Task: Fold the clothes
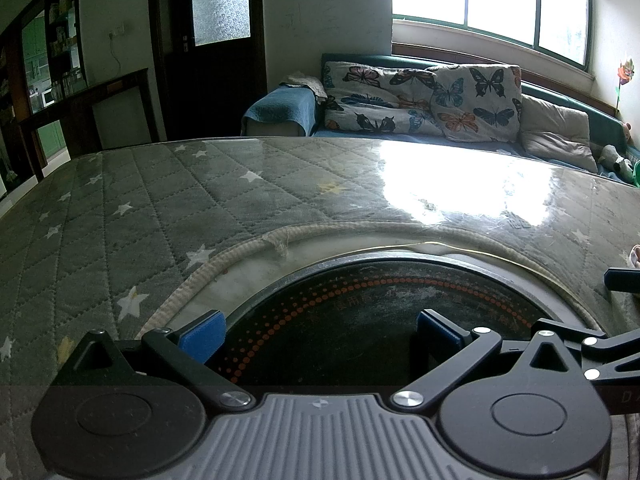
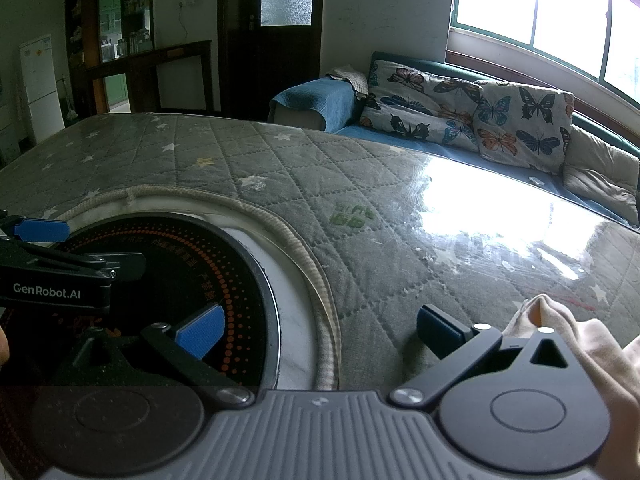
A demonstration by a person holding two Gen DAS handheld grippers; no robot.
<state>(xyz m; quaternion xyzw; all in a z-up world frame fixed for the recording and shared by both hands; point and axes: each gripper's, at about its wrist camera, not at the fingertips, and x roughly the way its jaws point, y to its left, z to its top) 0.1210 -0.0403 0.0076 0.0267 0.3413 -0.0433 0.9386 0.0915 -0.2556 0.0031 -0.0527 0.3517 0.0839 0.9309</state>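
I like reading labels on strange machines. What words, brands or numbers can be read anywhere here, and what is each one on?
"GenRobot.AI": white letters on the black body of the left gripper, seen from the right wrist camera.
Orange Chinese characters ring the round black glass cooktop; too blurred to read.
Green print on the grey star-patterned quilted cover: blurred, unreadable.
Faint letter "D" on the dark bar beside the left gripper, at the right edge of its own view; the rest is cut off.

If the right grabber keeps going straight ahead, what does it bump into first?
Probably nothing soon. The open right gripper points over the grey star-quilted table cover; if angled down, it would touch that first. The beige cloth lies off to its right.
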